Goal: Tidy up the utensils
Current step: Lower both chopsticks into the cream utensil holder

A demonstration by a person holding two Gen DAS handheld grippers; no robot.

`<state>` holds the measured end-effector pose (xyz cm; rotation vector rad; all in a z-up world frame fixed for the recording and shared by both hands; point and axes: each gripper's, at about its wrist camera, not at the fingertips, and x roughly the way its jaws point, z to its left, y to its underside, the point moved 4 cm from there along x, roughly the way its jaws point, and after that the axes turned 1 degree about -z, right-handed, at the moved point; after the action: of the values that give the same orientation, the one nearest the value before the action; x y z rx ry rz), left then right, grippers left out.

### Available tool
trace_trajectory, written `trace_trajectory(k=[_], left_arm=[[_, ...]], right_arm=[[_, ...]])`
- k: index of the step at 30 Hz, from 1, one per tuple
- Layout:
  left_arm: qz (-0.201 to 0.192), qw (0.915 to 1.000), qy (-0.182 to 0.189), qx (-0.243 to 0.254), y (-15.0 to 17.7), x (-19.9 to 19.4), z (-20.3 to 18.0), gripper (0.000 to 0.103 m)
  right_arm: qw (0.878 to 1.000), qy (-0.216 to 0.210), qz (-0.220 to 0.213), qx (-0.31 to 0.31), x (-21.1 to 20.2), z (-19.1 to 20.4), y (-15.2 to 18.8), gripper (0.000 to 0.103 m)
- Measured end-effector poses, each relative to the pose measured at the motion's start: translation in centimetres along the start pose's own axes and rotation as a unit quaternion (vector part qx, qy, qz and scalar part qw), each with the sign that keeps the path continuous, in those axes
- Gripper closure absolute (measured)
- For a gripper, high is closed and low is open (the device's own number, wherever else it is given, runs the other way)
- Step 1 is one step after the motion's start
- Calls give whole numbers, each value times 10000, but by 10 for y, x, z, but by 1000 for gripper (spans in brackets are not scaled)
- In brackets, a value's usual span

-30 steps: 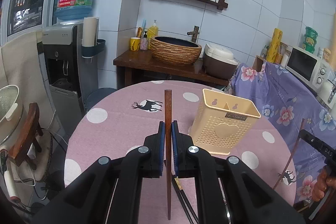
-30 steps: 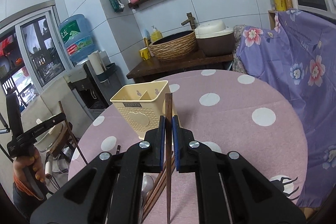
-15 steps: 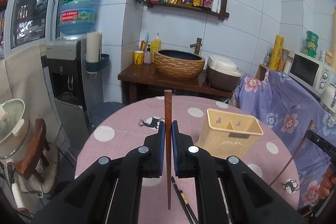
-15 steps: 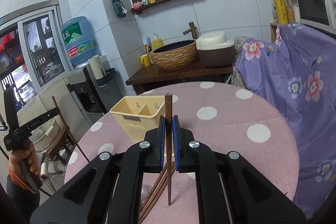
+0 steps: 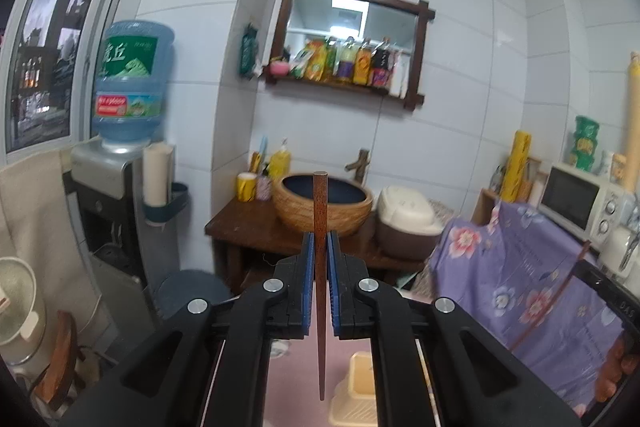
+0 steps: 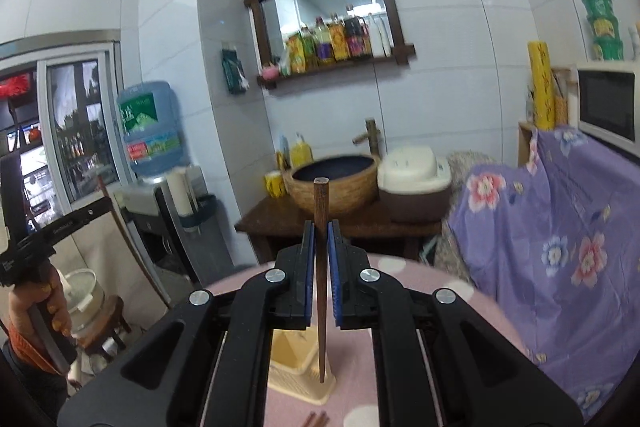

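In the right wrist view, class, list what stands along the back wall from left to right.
Blue water bottle → yellow mug → woven basket-style basin → white-lidded rice cooker → purple floral cloth → white microwave.

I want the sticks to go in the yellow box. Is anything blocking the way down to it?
Nothing visible blocks them. Each chopstick hangs upright, clamped, and the cream utensil holder sits below with only air between.
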<state>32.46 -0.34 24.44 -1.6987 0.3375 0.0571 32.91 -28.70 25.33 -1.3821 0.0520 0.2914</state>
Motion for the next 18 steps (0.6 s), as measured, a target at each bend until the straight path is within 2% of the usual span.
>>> trace_trajectory(k=[3,6,11,18], left_arm=[[-79,9998,208,-2,-13,6,-19,95],[-89,9994,342,-18,-8,19,-34,95],[185,9991,367,-81,36,53,-45,95],[808,9959,377,-168,96,86,-40,95]], right_arm=[[9997,-133,-166,75,6,11,-18,95],[9996,-125,-175,159,20,18,-14,95],[9995,27,160,269,54,18,30,95],[9974,161,604,354,84,9,87,95]])
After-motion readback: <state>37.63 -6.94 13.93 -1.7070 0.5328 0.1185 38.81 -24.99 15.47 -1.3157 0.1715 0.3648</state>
